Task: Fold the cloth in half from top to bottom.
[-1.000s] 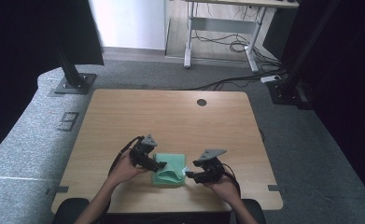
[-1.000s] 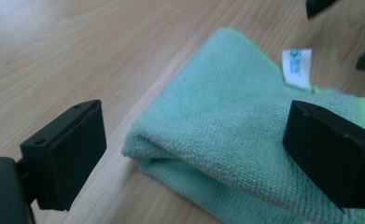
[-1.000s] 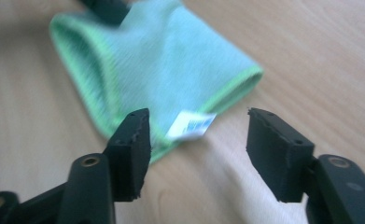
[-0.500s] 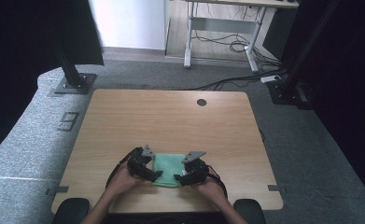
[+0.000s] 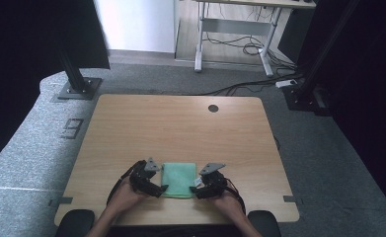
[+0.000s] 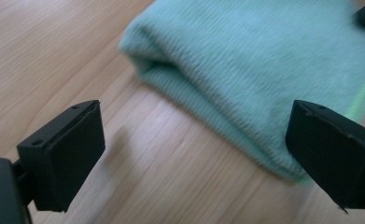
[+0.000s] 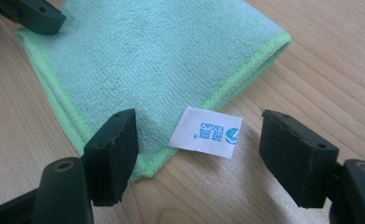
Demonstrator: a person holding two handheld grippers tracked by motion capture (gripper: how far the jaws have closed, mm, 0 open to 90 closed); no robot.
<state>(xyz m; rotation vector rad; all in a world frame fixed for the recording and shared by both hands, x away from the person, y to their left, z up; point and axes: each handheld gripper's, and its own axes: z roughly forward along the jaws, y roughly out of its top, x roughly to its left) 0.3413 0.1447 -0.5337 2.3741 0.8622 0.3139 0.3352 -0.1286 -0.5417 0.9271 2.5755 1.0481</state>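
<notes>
Folded mint-green microfibre cloth [image 5: 179, 179] lies flat on the light wood-grain table [image 5: 180, 123], lower centre of the high view, close to the near edge. Looks like a neat rectangle, brighter green stitched hem, small white label w/ blue print [image 7: 205, 132] sticking out at one corner.

Left gripper [image 5: 153, 186], black, two-jaw, sits lower left of centre in the high view, just beside the cloth's left edge, person's left hand [image 5: 125, 195] behind it. In the left gripper view the jaws stand wide apart, one at bottom left, the other at right edge of frame; the cloth's folded rounded edge [image 6: 245, 70] fills the upper right, bare wood btw the jaws. Right-hand jaw overlaps the cloth's edge in the frame; can't tell if it touches. Nothing pinched.

Right gripper [image 5: 204, 186], black too, grey three-cornered plate on top, is lower right of centre in the high view, at the cloth's right edge, right hand [image 5: 228, 202] behind. Its jaws have just been opening; in the right gripper view they are spread, the cloth corner and white label btw them, pads not pressing on either. Left jaw in that frame sits over the cloth's hem. Other gripper's black jaw tip pokes in at upper left of that frame, over the cloth's far corner.
</notes>
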